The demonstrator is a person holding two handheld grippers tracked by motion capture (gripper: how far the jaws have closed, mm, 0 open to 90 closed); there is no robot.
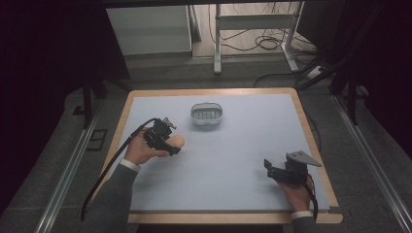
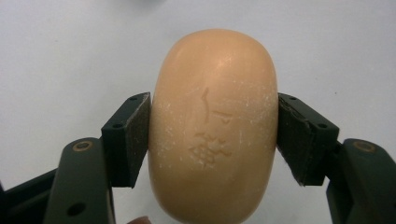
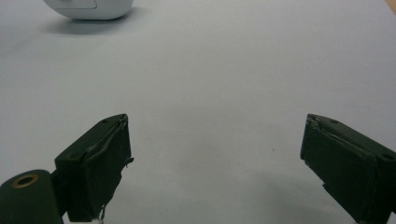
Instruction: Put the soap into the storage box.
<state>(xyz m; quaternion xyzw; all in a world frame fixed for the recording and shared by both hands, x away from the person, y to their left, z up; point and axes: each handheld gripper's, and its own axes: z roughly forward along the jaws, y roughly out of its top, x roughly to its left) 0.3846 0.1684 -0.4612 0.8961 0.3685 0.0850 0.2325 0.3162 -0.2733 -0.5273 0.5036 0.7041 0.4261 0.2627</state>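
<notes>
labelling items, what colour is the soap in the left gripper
Peach-orange soap, clearest in the left gripper view.

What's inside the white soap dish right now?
The white soap dish holds nothing; its ridged floor shows bare in the high view. The soap bar is clamped in the left tool, apart from the dish. The inside of its near wall is hidden.

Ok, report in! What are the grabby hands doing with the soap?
Left hand-held gripper shut on soap bar. Right hand-held gripper open, nothing between its jaws. White soap dish ahead, path looks clear.
</notes>
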